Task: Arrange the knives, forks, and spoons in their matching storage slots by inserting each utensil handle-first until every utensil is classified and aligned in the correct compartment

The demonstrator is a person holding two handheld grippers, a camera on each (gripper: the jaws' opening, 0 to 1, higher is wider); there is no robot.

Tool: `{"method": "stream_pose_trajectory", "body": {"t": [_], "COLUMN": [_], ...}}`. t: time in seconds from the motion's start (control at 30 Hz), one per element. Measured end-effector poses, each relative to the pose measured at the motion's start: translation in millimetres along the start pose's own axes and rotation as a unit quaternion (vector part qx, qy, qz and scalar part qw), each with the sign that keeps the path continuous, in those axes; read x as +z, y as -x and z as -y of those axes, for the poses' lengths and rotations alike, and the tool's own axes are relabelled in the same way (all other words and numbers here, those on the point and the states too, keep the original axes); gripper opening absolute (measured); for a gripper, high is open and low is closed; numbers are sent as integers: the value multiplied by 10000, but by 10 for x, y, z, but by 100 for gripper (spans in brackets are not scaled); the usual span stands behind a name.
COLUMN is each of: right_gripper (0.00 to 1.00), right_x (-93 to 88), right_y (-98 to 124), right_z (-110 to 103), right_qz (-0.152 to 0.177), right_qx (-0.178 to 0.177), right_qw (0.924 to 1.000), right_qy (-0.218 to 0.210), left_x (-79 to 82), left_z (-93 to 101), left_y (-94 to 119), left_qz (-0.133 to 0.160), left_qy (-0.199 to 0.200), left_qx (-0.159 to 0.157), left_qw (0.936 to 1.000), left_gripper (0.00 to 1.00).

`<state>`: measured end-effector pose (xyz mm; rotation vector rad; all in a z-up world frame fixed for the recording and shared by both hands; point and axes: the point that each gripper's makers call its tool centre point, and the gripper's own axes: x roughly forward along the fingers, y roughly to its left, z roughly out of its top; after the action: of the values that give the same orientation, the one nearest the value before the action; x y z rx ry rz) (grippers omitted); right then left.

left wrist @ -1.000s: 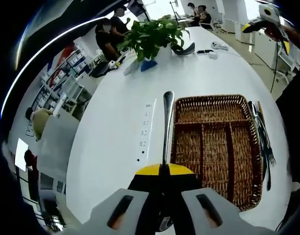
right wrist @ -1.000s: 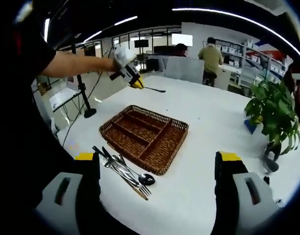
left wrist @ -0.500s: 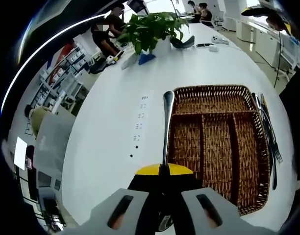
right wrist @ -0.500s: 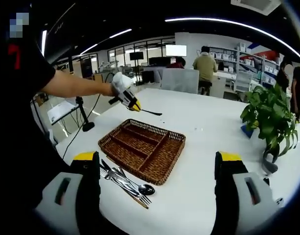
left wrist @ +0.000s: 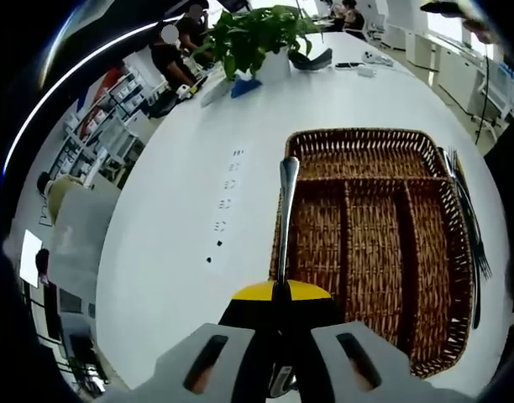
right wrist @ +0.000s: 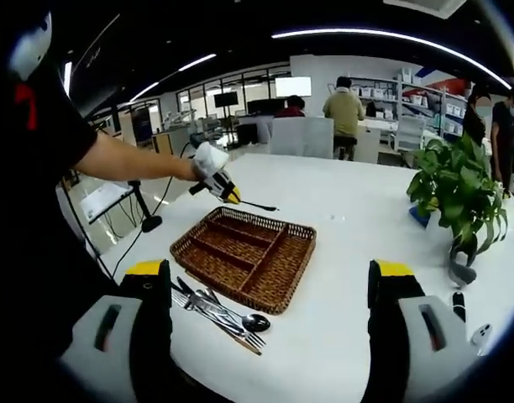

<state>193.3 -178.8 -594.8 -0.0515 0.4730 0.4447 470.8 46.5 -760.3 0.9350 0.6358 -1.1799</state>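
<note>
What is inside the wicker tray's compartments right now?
The wicker tray has nothing in the compartments that show. The left gripper holds a utensil over its edge, hiding a strip of one compartment. Loose cutlery lies on the table beside it.

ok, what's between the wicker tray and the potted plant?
Bare white tabletop. In the right gripper view nothing sits on the stretch between the wicker tray and the potted plant.

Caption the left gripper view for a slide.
Left tool holds a silver utensil, handle forward, over the brown wicker tray's edge.
</note>
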Motion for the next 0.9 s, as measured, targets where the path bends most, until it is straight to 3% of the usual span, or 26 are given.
{"method": "stream_pose_trajectory", "body": {"t": [0.1, 0.53, 0.9], "right_gripper": [100, 100, 100], "right_x": [-5, -24, -97], "right_y": [-5, 37, 0], "right_z": [-20, -29, -82], "right_qz": [-25, -16, -167], "right_qx": [-17, -101, -103], "right_qw": [10000, 9999, 9998], "right_qy": [42, -50, -76], "left_x": [-66, -226, -381], "left_z": [39, 16, 43], "left_y": [-71, -318, -577], "left_qz": [-184, -299, -584], "left_qy": [18, 110, 175], "left_qx": [-61, -142, -259], "left_qw": [9998, 9994, 9978], "left_gripper": [0, 0, 0]}}
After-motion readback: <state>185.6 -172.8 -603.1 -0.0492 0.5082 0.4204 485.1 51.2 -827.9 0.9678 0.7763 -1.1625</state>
